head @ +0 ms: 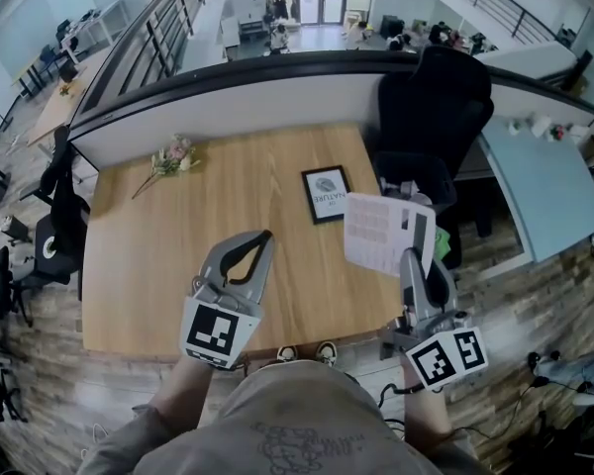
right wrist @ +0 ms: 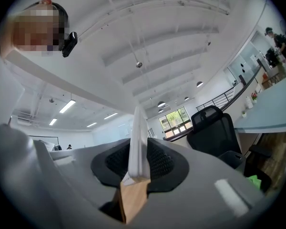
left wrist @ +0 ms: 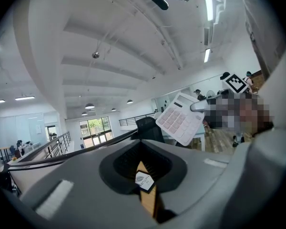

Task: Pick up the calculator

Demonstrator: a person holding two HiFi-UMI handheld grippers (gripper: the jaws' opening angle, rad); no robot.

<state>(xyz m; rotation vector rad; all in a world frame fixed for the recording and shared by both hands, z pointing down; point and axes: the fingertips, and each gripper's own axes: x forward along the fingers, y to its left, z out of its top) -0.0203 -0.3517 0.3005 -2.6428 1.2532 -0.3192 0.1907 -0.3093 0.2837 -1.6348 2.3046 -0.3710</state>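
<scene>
framed card (head: pixel 326 194) print unreadable, calculator (head: pixel 388 233) keys illegible

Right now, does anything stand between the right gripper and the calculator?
Nothing visible does. The right gripper holds the calculator by its edge between its jaws, lifted off the table. The left gripper is apart from it and empty.

Table (head: pixel 158 265) at centre; curved partition (head: pixel 277 82) behind its far edge. Flower sprig (head: pixel 168 159) on table, far left corner. Picture frame (head: pixel 327 194) on table, far right part, well apart from sprig. Chair (head: pixel 436 97) behind table's far right corner; second desk (head: pixel 535 186) right of chair. Calculator (head: pixel 381 231) raised over table's right edge, just right of frame, its edge between jaws of right gripper (head: pixel 412 257). Left gripper (head: pixel 265 237) above table's near middle, left of calculator. Shoes (head: pixel 305 352) below table's near edge.
</scene>
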